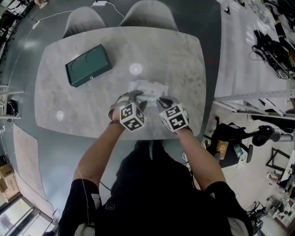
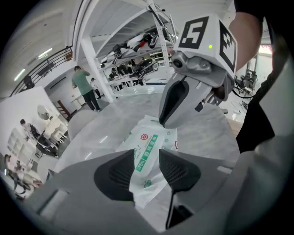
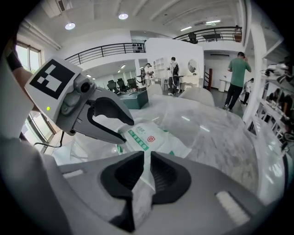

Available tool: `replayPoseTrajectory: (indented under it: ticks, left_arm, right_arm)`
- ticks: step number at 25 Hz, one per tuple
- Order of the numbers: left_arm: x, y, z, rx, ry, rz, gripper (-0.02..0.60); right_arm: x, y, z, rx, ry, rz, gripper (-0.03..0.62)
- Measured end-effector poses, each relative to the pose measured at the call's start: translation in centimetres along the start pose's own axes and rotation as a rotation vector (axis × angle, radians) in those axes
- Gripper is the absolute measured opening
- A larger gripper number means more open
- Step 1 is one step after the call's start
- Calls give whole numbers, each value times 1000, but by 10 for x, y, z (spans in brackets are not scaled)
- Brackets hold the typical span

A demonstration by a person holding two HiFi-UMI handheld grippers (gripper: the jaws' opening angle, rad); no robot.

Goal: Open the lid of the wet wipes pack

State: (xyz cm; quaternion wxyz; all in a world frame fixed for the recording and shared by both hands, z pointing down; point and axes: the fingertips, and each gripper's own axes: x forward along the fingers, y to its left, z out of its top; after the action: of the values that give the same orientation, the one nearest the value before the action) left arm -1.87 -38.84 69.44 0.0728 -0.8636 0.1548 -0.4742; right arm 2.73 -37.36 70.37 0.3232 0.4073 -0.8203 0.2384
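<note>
On grey marble oval table [image 1: 184,60], head view, white plastic wet wipes pack [image 1: 148,87] near front edge, left gripper [image 1: 134,97] and right gripper [image 1: 162,100] at its ends, left gripper view, jaws apart astride pack's end, right gripper view, jaws clamped on pack's crimped edge.

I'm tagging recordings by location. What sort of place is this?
Probably an open-plan workshop or lab hall: a black-railed mezzanine balcony overhead, white metal shelving racks loaded with equipment beside the pale marble-look table, and a white cable trailing across the grey floor.
</note>
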Motion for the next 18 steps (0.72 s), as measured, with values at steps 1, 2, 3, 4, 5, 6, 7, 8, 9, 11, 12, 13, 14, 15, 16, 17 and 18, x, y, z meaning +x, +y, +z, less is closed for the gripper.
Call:
replayPoseTrajectory:
  ticks: [1, 2, 3, 4, 5, 6, 7, 8, 9, 11, 12, 13, 14, 15, 16, 17, 18]
  left_arm:
    - [4, -1, -1, 23, 13, -1, 178]
    - [8, -2, -1, 43, 22, -4, 178]
    - [12, -3, -1, 60, 29, -9, 178]
    - [15, -4, -1, 78, 34, -16, 178]
    - [18, -5, -1, 95, 41, -22, 178]
    - [20, -6, -2, 115, 48, -27, 178]
    - [22, -8, -3, 137, 57, -29, 178]
    - [24, -9, -3, 164, 67, -28, 178]
    - [26, -10, -4, 192, 76, -25, 178]
    - [30, -13, -4, 242, 96, -24, 179]
    - [32, -14, -4, 258, 105, -25, 181]
    - [34, -14, -4, 268, 110, -29, 183]
    - [34, -13, -4, 271, 111, -36, 179]
    - [34, -13, -3, 271, 110, -46, 179]
    - [33, -12, -2, 268, 106, -57, 178]
    - [32, -11, 0, 267, 102, -66, 175]
    - [30, -10, 2, 266, 97, -74, 169]
  right_arm:
    - [3, -3, -3, -1, 8, -1, 46]
    - [5, -5, -6, -1, 17, -1, 46]
    - [6, -6, -8, -2, 29, 3, 46]
    - [8, -5, -9, -5, 41, 7, 46]
    - [9, -5, -10, -15, 53, 10, 46]
    - [11, -4, -12, -33, 64, 9, 46]
    - [13, -4, -13, -55, 75, 5, 46]
    - [14, -4, -14, -79, 83, -1, 46]
    - [15, -4, -15, -98, 89, -7, 46]
    - [18, -4, -18, -118, 97, -15, 46]
    - [19, -5, -18, -124, 103, -15, 46]
    - [20, -5, -19, -129, 111, -15, 46]
    - [20, -5, -19, -133, 117, -12, 46]
    - [21, -5, -19, -137, 122, -10, 46]
    - [21, -5, -19, -139, 126, -7, 46]
    - [21, -5, -19, -140, 128, -4, 44]
    - [21, -5, -19, -138, 128, 0, 44]
